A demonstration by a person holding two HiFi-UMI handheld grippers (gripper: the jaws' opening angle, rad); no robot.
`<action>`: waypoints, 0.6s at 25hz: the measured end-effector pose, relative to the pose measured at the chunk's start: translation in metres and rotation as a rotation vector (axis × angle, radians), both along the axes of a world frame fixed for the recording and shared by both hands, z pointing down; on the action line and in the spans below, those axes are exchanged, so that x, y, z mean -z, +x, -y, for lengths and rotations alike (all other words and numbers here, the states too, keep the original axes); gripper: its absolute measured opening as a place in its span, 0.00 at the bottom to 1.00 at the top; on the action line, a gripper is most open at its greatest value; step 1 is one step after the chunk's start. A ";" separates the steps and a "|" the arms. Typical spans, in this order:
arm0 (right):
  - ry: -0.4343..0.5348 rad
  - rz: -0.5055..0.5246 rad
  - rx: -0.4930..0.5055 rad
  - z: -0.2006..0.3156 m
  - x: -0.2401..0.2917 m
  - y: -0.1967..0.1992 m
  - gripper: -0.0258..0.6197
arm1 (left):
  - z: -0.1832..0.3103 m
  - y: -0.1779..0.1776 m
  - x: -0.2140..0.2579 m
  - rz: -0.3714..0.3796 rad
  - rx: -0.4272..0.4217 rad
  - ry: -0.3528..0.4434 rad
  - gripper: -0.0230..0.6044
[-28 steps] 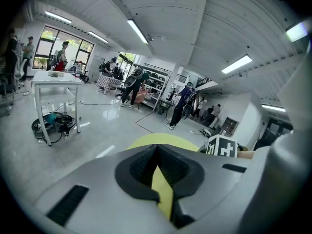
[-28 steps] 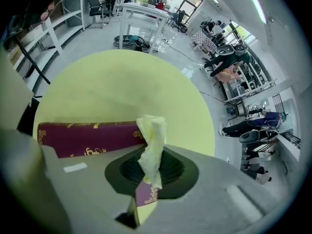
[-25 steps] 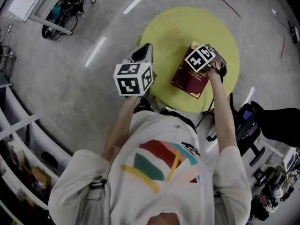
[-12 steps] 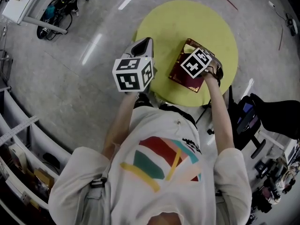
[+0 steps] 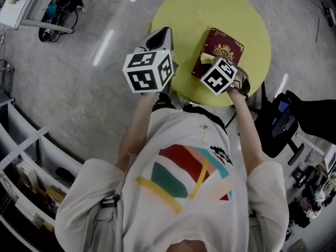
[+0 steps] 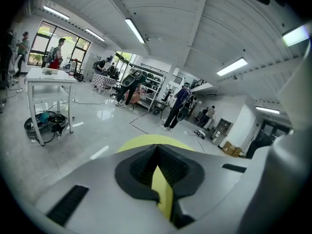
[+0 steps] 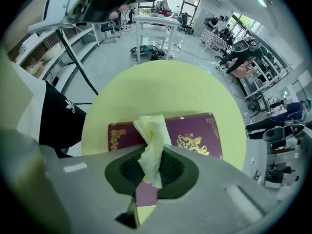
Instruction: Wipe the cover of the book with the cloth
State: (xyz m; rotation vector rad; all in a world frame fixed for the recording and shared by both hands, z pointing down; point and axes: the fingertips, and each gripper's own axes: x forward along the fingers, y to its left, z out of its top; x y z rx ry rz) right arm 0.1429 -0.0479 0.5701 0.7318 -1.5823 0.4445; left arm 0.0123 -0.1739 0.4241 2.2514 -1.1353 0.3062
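Note:
A dark red book (image 5: 227, 47) with a gold emblem lies on the round yellow table (image 5: 189, 14). My right gripper (image 5: 208, 63) hovers at the book's near edge, shut on a crumpled pale yellow cloth (image 5: 205, 58). In the right gripper view the cloth (image 7: 151, 141) sticks up from between the jaws and hangs in front of the book (image 7: 191, 134). My left gripper (image 5: 159, 37) is held at the table's left edge, away from the book. In the left gripper view the left gripper (image 6: 157, 154) is shut and holds nothing; only a strip of table shows between its jaws.
A black office chair (image 5: 280, 124) stands right of the table, close to the person's right arm. Shelves (image 5: 21, 156) line the left wall. A white table with cables under it (image 6: 48, 82) stands farther off, and people (image 6: 176, 106) stand in the distance.
My right gripper with the cloth has drawn back along the cover toward the person, from the book's middle to its near edge. The gold emblem is now uncovered. The left gripper has stayed put.

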 end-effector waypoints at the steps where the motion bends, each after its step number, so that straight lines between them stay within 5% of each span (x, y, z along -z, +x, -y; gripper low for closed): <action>1: -0.008 0.011 -0.002 -0.007 0.000 -0.006 0.09 | 0.000 0.000 0.001 0.000 -0.003 0.001 0.06; 15: -0.100 0.096 -0.010 -0.067 0.001 -0.053 0.09 | -0.001 0.017 0.010 -0.038 -0.048 0.010 0.06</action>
